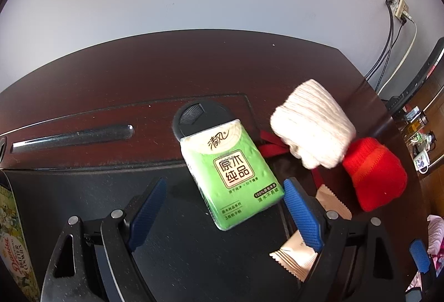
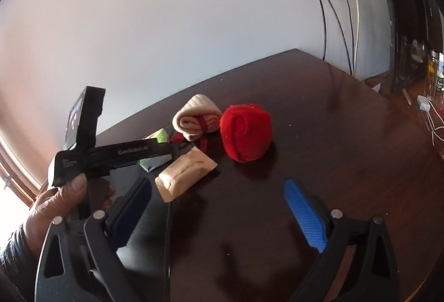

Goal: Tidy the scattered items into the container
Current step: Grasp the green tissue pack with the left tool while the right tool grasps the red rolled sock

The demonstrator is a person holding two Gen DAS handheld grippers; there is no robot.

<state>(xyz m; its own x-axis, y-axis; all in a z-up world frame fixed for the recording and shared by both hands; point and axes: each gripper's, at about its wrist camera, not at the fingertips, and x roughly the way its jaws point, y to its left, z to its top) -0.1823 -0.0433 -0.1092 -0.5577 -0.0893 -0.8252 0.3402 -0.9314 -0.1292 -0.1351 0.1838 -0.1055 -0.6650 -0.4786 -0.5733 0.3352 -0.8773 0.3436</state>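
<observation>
Progress looks near zero: nothing visibly binned. Glossy green plastic tissue pack (image 1: 231, 177) lies flat on the dark wooden desk (image 1: 138, 71), between my spread left claw (image 1: 224, 216), untouched. Just right of the pack: ribbed cream rolled sock (image 1: 313, 121), fuzzy red knit roll (image 1: 374, 174), beige crimped sachets (image 1: 294, 254). Printed cookie tin (image 1: 14, 246) sits far left. My right claw (image 2: 219, 213) gapes, pinching nothing.
</observation>
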